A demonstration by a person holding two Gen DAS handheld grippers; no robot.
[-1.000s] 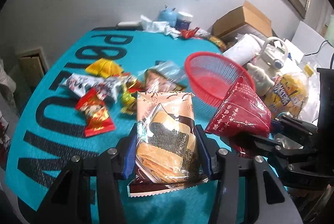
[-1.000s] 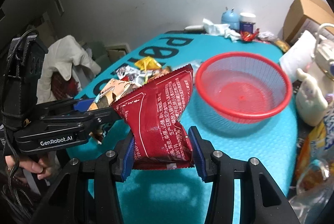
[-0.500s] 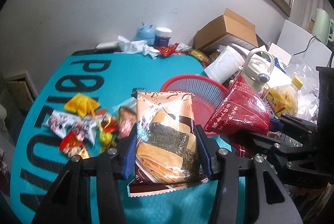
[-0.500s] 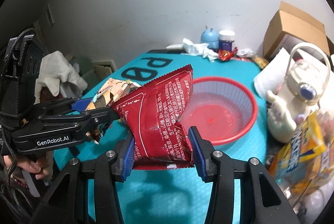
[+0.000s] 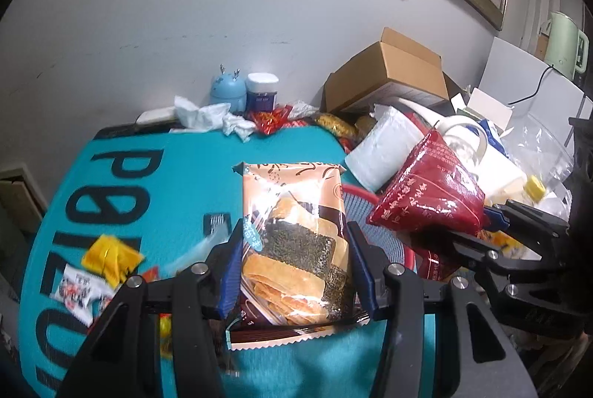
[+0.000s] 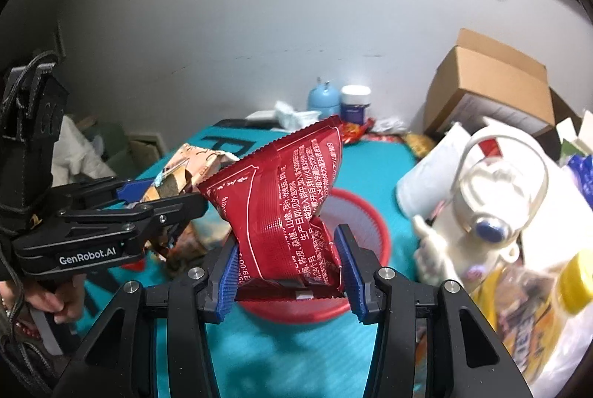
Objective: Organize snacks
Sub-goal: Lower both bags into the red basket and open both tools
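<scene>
My left gripper [image 5: 294, 268] is shut on an orange packet of seaweed crackers [image 5: 292, 231], held upright above the teal mat. My right gripper [image 6: 289, 268] is shut on a red foil snack packet [image 6: 285, 197], which also shows at the right of the left wrist view as the red foil packet [image 5: 426, 194]. The red mesh basket [image 6: 363, 234] sits just beyond and below both packets, mostly hidden behind them; only a strip of its rim [image 5: 359, 194] shows in the left wrist view. Small wrapped snacks [image 5: 107, 257] lie loose on the mat at the left.
The teal mat [image 5: 155, 183] carries large black letters. A white jug [image 6: 493, 197], a yellow-capped bottle in a plastic bag [image 6: 570, 279], a cardboard box [image 5: 400, 71], tissues [image 5: 207, 116], a blue figure [image 5: 228, 90] and a jar [image 5: 262, 90] crowd the right and far edges.
Both grippers have risen and moved toward the basket with their packets still held. The loose snacks have slid down and left in the left wrist view, and the basket now lies under the packets.
</scene>
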